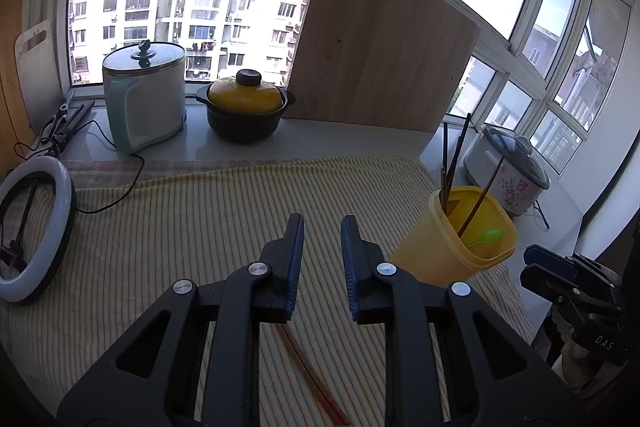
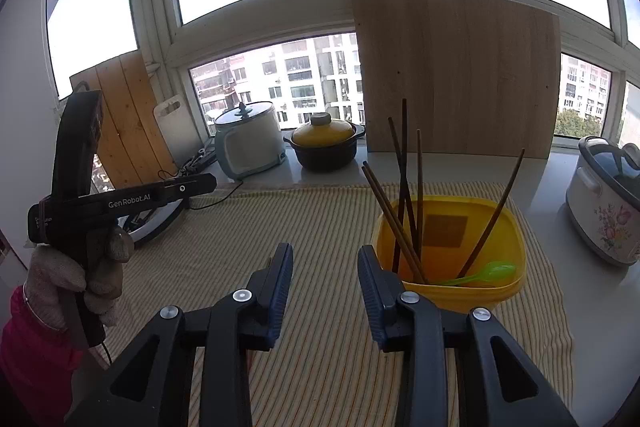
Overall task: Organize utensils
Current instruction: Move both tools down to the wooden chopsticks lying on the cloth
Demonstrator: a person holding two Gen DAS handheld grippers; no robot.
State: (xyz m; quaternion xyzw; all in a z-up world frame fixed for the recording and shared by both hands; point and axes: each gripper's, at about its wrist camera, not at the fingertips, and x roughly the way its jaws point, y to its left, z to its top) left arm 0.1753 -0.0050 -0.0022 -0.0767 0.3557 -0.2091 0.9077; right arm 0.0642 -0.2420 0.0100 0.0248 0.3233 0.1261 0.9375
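the striped cloth (image 1: pixel 180 227) left of the yellow container (image 2: pixel 452 251) lies bare, open for a pass. chopsticks (image 2: pixel 404 187) splay up out of the container and bar its mouth from above. behind it stand a dark pot (image 2: pixel 326 147) and a wooden board (image 2: pixel 456 75); right of it, a floral cooker (image 2: pixel 604 207).

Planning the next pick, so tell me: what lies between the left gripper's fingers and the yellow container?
Only bare striped cloth. The left wrist view shows nothing between the left gripper and the yellow container; the loose chopsticks lie nearer, under the gripper.
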